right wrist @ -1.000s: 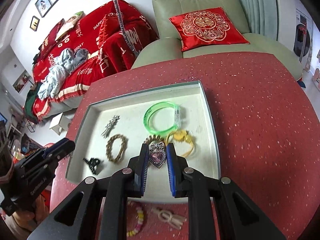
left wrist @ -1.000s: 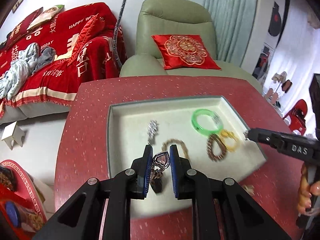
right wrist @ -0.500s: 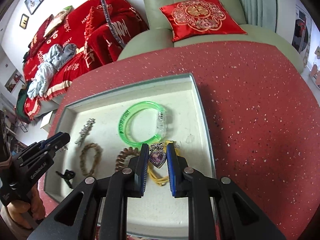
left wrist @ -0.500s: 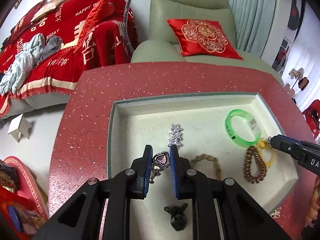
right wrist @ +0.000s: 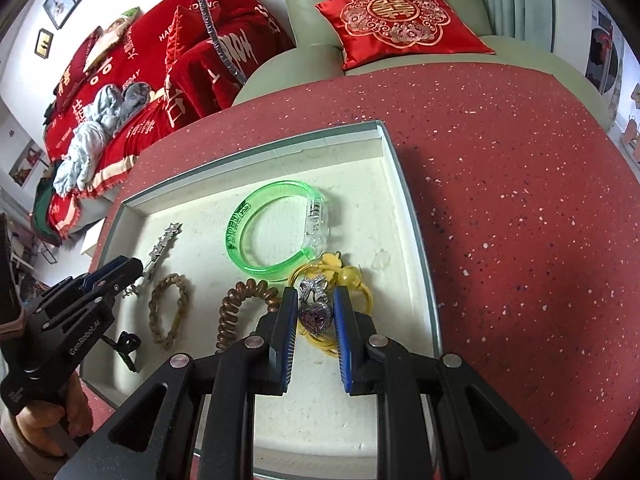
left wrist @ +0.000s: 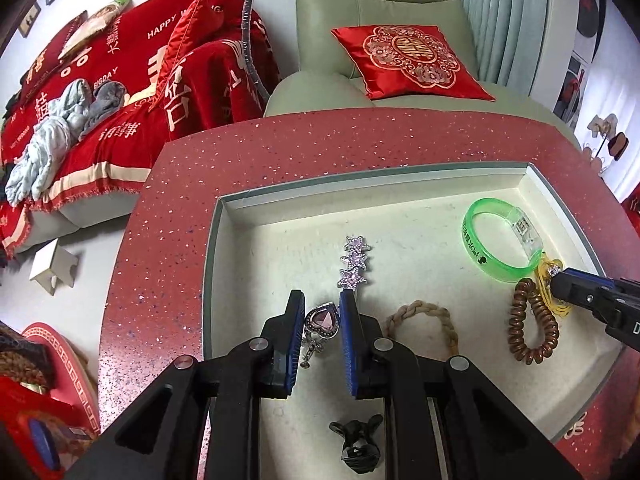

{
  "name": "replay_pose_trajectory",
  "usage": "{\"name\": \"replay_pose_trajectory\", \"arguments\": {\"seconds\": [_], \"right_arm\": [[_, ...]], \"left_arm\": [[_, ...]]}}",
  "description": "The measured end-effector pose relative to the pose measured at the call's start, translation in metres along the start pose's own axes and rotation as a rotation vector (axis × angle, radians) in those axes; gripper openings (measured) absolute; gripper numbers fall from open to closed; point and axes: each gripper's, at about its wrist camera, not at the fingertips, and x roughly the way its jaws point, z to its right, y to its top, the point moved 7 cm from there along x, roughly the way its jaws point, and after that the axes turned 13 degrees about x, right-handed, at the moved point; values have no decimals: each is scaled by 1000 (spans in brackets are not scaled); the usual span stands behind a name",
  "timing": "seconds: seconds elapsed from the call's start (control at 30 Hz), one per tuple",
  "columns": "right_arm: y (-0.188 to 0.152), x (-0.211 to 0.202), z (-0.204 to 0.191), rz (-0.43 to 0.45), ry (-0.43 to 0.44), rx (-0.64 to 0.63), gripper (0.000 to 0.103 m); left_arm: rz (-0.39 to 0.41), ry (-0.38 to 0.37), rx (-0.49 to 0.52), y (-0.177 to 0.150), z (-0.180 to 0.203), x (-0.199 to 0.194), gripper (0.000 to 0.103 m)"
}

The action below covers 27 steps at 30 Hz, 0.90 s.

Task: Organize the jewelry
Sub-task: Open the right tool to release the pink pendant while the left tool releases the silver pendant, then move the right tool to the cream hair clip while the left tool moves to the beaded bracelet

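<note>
Only the right view shows both tongs each pinching a heart earring.

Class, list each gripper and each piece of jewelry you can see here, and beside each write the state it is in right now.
left gripper: shut on a heart pendant
right gripper: shut on a heart pendant
left heart pendant: clamped between the pads
right heart pendant: clamped between the pads
green bangle: lying flat in tray
tray: open, on table
star hair clip: lying flat
braided band: lying flat
brown coil tie: lying flat
black claw clip: lying in tray
</note>
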Motion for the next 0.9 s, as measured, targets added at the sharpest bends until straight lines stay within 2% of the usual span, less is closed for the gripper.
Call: {"name": "replay_pose_trajectory", "arguments": {"seconds": [0.03,0.1,0.13,0.43,0.47,0.5,0.53,0.6,0.7,0.9], "right_arm": [[0,-1,0,-2,3,-1,24],[-1,-3,-1,-1,13,4,47],[-1,-4,-1,3,20,8,50],[-5,-25,-5,29,83,31,55],[-6,-28,-5,33,87,34,55],[-7,-31,-5,37,93,35,56],[-8,-35,-6,41,96,35,56],[-10,-40,-8,44,101,33,56],[-14,-47,-10,49,107,29,57],[-26,-61,-11,55,125,30,63]], "left_arm": [[5,7,1,0,0,-1,36],[11,10,0,0,1,-4,36],[14,9,-1,0,2,-5,36],[31,6,-7,0,2,-15,38],[34,4,-9,0,2,-17,46],[39,5,-11,0,1,-19,77],[60,11,-16,1,1,-25,97],[97,18,-15,2,0,-34,97],[103,21,5,3,2,-45,97],[125,9,-19,-6,-1,-66,97]]}}
